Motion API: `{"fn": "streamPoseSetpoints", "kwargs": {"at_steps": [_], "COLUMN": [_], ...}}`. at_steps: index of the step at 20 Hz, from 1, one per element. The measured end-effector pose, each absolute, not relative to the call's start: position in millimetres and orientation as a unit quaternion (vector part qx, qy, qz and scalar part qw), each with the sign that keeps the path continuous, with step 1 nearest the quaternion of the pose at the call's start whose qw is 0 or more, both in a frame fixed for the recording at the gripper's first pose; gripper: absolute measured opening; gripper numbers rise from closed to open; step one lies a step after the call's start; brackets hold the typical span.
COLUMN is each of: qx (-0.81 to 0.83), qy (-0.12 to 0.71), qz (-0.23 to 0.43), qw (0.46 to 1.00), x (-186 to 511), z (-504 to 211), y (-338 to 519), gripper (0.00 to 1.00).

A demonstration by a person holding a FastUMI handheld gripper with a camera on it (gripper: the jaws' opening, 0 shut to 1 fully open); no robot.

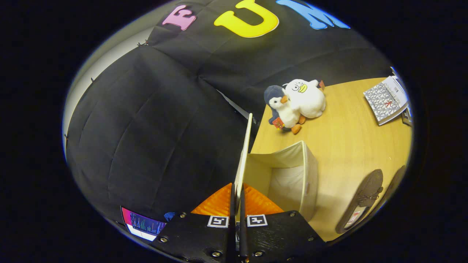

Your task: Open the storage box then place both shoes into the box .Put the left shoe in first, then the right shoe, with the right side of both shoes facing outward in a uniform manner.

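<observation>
You hold the thin cream lid (244, 153) of the fabric storage box (292, 175) clamped between the gripper (237, 204) jaws; swing it fully back, away from the brown shoes (362, 199) on the right.

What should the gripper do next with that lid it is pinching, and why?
Probably swing the lid fully back and let go. The gripper is shut on its edge, the lid stands upright, the storage box already gapes open, and a shoe waits on the table.
</observation>
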State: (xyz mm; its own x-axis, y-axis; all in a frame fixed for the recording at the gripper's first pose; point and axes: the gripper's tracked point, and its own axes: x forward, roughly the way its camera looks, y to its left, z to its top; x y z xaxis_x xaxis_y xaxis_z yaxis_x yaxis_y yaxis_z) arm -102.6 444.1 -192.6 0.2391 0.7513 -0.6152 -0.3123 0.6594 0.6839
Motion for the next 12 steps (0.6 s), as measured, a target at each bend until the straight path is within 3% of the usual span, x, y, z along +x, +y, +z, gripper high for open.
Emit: {"fn": "streamPoseSetpoints", "kwargs": {"at_steps": [12], "qx": [0.213], "qy": [0.512], "qz": [0.378], "qw": [0.741], "x": [-154.9], "z": [-183.6], "y": [601.9], "gripper": [0.04]}}
